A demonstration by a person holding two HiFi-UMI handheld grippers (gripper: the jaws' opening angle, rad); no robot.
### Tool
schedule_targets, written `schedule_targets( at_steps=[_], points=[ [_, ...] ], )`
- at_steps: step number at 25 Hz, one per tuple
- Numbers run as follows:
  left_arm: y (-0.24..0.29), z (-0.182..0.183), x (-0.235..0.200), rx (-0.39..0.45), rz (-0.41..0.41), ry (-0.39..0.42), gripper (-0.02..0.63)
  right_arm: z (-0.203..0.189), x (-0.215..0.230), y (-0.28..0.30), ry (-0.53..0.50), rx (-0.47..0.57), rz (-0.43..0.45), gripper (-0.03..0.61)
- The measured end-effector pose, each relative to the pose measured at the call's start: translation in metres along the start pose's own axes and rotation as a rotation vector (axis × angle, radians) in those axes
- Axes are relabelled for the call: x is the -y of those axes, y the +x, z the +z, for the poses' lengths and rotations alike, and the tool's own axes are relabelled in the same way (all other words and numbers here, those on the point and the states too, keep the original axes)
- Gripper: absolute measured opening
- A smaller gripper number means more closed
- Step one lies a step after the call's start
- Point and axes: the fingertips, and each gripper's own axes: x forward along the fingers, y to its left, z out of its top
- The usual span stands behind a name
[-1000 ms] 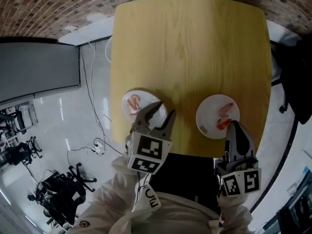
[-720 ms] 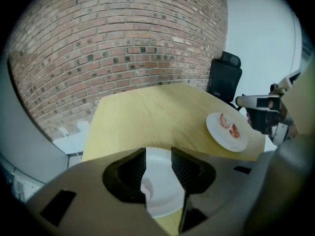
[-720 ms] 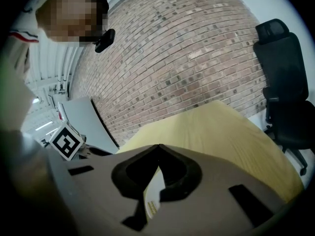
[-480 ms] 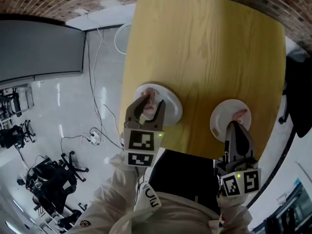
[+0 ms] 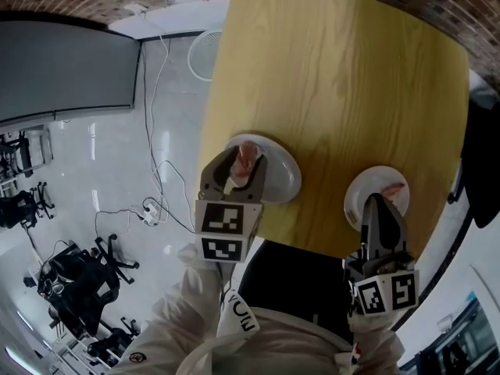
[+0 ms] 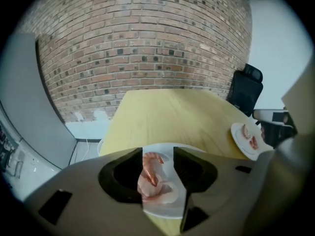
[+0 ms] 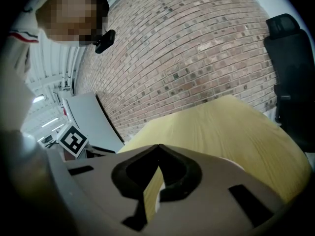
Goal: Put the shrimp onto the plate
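opening wider: left gripper (image 5: 244, 162) fingers (image 6: 122, 177) straddle shrimp (image 6: 151, 173) on plate (image 5: 286, 180)

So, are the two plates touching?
Apart. The head view shows a wide strip of bare table between the left plate and the right plate.

No word, number or brand name can be read anywhere. The only signs are black-and-white square code markers. The left cube (image 5: 226, 233), at the back of the left hand-held gripper (image 5: 239, 165), carries one on each of two faces. The right cube (image 5: 383, 294), behind the right hand-held gripper (image 5: 381, 201), does too. A dark logo (image 5: 239, 312) on the white sleeve (image 5: 199, 319) just behind the left cube is too small to read.
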Motion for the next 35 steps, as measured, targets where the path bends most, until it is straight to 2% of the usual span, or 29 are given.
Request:
schedule_targets(
  at_steps=[8, 14, 35],
  points=[
    [0.011, -0.012, -0.007, -0.064, 0.002, -0.051, 0.183, 0.0, 0.001, 0.01, 0.003, -0.012, 0.006, 0.025],
    [0.015, -0.017, -0.008, -0.105, 0.016, -0.039, 0.183, -0.002, 0.003, 0.013, 0.009, -0.016, 0.007, 0.025],
    [0.02, -0.019, -0.007, -0.125, 0.02, -0.016, 0.178, -0.004, 0.009, 0.013, 0.025, -0.013, -0.005, 0.025]
  ],
)
